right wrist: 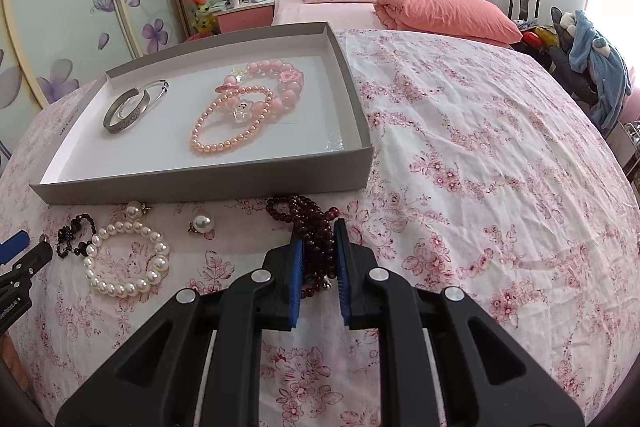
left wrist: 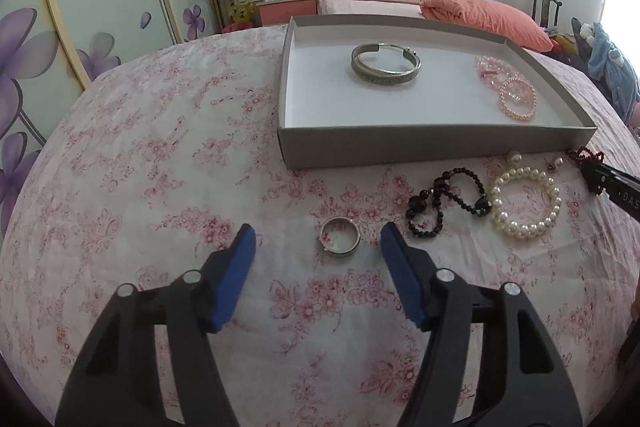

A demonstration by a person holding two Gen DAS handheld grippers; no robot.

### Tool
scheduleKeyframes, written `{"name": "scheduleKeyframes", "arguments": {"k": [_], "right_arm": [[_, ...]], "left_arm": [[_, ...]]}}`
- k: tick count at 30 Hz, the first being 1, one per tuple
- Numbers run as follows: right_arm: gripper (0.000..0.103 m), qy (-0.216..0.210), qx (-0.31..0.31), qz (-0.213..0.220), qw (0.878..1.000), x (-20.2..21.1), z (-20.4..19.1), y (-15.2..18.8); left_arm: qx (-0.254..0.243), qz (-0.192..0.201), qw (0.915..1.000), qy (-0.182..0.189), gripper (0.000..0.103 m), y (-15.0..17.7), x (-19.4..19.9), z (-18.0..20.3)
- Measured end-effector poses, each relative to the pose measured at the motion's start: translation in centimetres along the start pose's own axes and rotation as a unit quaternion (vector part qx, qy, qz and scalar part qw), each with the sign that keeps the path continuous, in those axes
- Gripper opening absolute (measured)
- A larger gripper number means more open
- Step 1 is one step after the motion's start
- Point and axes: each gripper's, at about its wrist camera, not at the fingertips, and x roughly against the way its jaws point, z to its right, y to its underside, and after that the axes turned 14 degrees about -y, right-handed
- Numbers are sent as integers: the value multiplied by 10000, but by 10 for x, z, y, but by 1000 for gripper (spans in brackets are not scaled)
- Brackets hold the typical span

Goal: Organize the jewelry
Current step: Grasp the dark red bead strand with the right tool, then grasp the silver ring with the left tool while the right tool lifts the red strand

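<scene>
1. Lying on the floral bedsheet (left wrist: 160, 187), a silver ring (left wrist: 341, 237) is sitting between the blue pads of the left gripper (left wrist: 318, 241); the jaws are standing apart on either side and neither pad is touching the ring, so this gripper is released.
2. The right gripper (right wrist: 319, 227) is clenching a dark red bead strand (right wrist: 308, 215); part of the strand is trailing toward 11 o'clock onto the sheet, just beside the near wall of the grey tray (right wrist: 200, 183).
3. The tray is holding a silver bangle (right wrist: 132, 107) at its 9 o'clock side and, at the 3 o'clock side, a peach pearl bracelet (right wrist: 224, 143) overlapping a pink bead bracelet (right wrist: 288, 87).
4. In the left wrist view, at 2 o'clock from the ring, a black bead bracelet (left wrist: 440, 203) is touching a white pearl bracelet (left wrist: 524, 203).
5. Two pearl earrings (right wrist: 202, 223) are lying between the white pearl bracelet and the tray wall.
</scene>
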Motion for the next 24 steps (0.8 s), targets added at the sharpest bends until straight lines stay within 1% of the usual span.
{"name": "scheduleKeyframes", "arguments": {"k": [4,7,9,10,12,14,18,24], "right_arm": [[16,-21,-13,3,10000,1,1,0],[16,-39,-22,5,10000,1,1,0],[16,-48,-31,6,10000,1,2,0],[16,-50,-33,6,10000,1,2,0],[16,-57,-38,7,10000,1,2,0],[16,-53,-35,7,10000,1,2,0],[16,-59,-41,8,10000,1,2,0],[16,-81,-53,10,10000,1,3,0]], "left_arm": [[-54,31,10000,-8,57,0,1,5],[-52,39,10000,15,51,-1,2,7],[-54,46,10000,63,43,0,2,8],[-67,53,9999,62,42,0,3,9],[-122,80,9999,92,28,0,4,12],[-175,100,9998,94,22,-1,5,15],[-226,121,9996,77,22,-3,4,17],[-203,97,9996,152,22,-6,1,16]]}}
